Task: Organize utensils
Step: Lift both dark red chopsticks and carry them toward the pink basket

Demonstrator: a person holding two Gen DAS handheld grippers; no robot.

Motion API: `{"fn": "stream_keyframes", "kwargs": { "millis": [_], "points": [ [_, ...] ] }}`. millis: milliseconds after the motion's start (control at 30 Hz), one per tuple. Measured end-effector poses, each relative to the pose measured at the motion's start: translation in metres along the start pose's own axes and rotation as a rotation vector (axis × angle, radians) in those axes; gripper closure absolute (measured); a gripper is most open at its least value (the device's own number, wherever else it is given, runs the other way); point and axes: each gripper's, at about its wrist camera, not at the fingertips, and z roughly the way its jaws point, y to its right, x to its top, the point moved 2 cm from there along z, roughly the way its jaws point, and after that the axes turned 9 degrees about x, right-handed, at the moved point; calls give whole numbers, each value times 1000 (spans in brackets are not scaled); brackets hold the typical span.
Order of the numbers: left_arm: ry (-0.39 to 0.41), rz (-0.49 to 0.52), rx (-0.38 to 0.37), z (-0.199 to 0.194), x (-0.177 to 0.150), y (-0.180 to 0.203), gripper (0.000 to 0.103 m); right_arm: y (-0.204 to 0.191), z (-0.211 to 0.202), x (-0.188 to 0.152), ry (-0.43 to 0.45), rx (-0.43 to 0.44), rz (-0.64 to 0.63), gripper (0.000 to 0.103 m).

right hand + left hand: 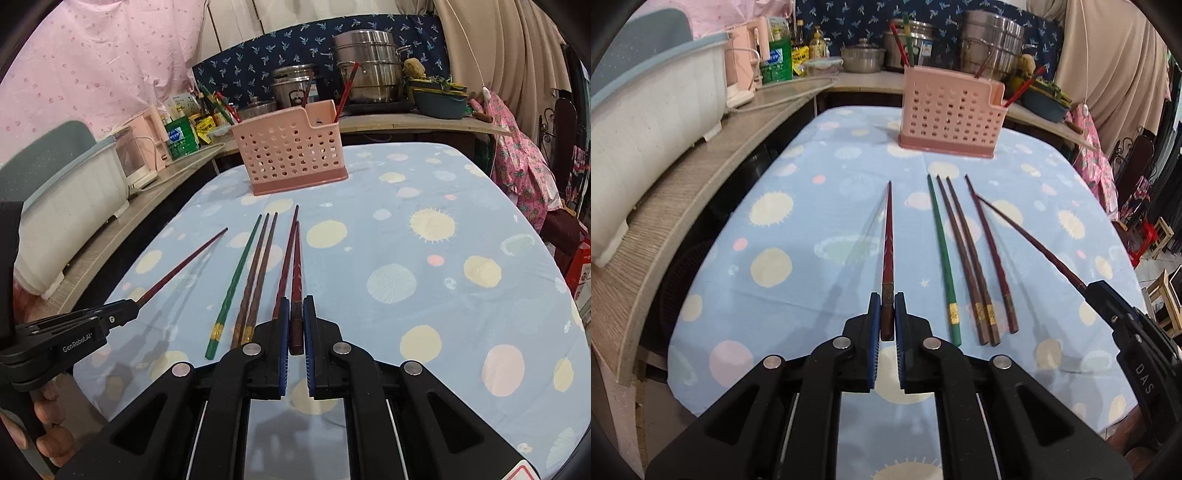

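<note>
Left wrist: left gripper [887,314] clamped on red chopstick [888,236] by its thick end. Right gripper [296,321] likewise pinching another chopstick [295,266], tips aimed toward pink holder [291,155], probably for dropping in.

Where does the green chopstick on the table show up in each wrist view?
Left wrist view: green chopstick lies right of centre, leftmost of the four on the cloth.
Right wrist view: green chopstick lies left of centre, beside the two brown ones.
Shared landmark: the pink holder stands beyond its tip in both.
</note>
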Motion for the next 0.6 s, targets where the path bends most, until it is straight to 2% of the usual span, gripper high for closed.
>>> {"fn": "stream_keyframes", "kwargs": {
  "millis": [233,600],
  "points": [
    [66,-21,-19,-32,27,-6,96,0,-22,38,94,41,17,96],
    [154,-55,-27,-63,94,-10,96,-4,-47,111,215,128,11,96]
  ]
}}
